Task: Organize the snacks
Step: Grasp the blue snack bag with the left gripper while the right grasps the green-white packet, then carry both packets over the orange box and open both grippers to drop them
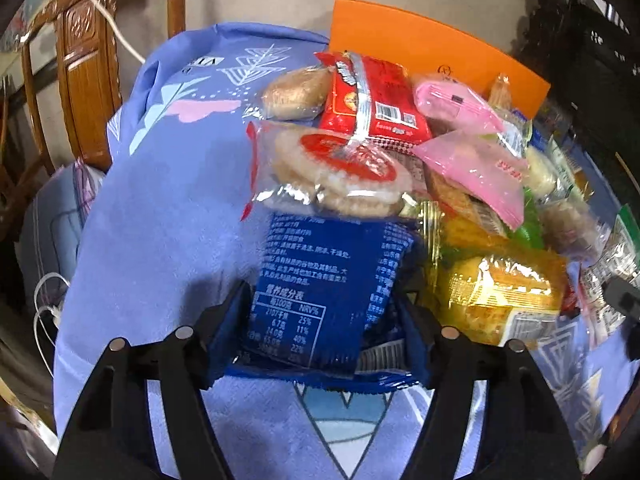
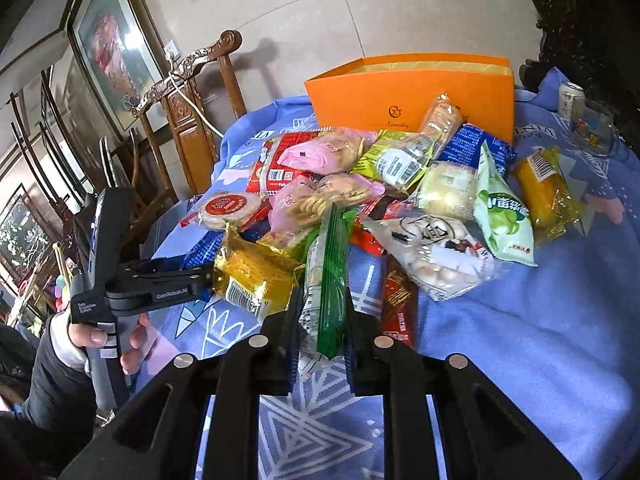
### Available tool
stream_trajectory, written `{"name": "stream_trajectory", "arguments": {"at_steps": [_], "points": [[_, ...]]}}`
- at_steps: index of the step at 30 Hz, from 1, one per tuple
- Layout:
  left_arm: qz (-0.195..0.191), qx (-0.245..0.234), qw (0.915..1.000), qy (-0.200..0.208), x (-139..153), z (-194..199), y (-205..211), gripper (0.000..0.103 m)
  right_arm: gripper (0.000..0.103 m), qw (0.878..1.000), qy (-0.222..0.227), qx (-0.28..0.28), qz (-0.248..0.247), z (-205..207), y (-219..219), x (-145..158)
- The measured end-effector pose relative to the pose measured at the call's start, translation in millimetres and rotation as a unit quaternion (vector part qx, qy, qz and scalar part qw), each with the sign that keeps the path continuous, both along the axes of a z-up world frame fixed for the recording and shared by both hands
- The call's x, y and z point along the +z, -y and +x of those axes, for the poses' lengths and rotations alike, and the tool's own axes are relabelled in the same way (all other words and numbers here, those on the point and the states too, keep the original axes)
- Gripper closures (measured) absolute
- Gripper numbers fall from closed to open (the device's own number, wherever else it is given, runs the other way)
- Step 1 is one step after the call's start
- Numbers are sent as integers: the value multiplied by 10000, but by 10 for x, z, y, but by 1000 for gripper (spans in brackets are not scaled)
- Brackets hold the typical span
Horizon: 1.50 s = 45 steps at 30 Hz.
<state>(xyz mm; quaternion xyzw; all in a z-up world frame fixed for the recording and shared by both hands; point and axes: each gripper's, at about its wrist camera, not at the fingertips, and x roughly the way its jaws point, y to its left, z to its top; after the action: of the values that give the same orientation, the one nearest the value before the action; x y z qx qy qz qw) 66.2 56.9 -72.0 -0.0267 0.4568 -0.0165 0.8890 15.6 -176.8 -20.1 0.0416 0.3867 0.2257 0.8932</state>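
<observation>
blue snack packet (image 1: 320, 300) between left gripper (image 1: 320, 320) jaws, pads touching; right gripper (image 2: 320, 320) jaws clamped on green packet (image 2: 326, 280).

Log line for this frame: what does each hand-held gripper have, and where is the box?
left hand-held gripper: around blue packet | right hand-held gripper: shut on green packet | orange box: open, behind pile
</observation>
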Motion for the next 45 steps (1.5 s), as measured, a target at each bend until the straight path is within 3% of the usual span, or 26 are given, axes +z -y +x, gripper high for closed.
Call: {"name": "stream_trajectory", "arguments": {"at_steps": [2,4,9,14,21,25,31,36,40,42,43,44,45], "points": [[45,88,9999,24,44,-35,32,47,85,10000,25,-2,-27,-7,-11,14],[161,178,9997,44,84,-93,37,48,85,10000,83,-18,-1,-30,15,55],[121,238,9990,350,343,-391,-65,49,85,9993,352,-139,55,-93,146,249],[26,111,9965,829,801,-644,-130,49,85,9984,540,-184,8,-88,194,413],[17,-192,9911,1320,1354,-512,1,49,85,9956,921,-142,-38,-48,257,777],[15,-483,9881,1458,1660,11,279,49,85,9918,1247,-238,-135,178,316,1106],[27,-752,9878,1364,2015,1247,834,49,85,9863,1496,-687,-138,1099,471,1525],[8,-638,9918,1105,1945,2339,1190,49,85,9858,1126,-1242,-39,2201,689,1436],[44,-572,9951,801,1610,2998,1425,48,85,9860,596,-1555,6,2906,795,1115],[-24,-535,9969,584,1412,3169,1473,43,82,9869,199,-1602,30,3162,817,879],[-26,-364,9982,478,1302,3237,1469,29,81,9848,76,-1732,50,3237,854,768],[-9,-180,9987,467,1239,3239,1454,15,71,9821,21,-1883,46,3244,897,706],[-49,-77,9986,527,1210,3189,1422,11,62,9815,39,-1911,84,3208,906,695]]}}
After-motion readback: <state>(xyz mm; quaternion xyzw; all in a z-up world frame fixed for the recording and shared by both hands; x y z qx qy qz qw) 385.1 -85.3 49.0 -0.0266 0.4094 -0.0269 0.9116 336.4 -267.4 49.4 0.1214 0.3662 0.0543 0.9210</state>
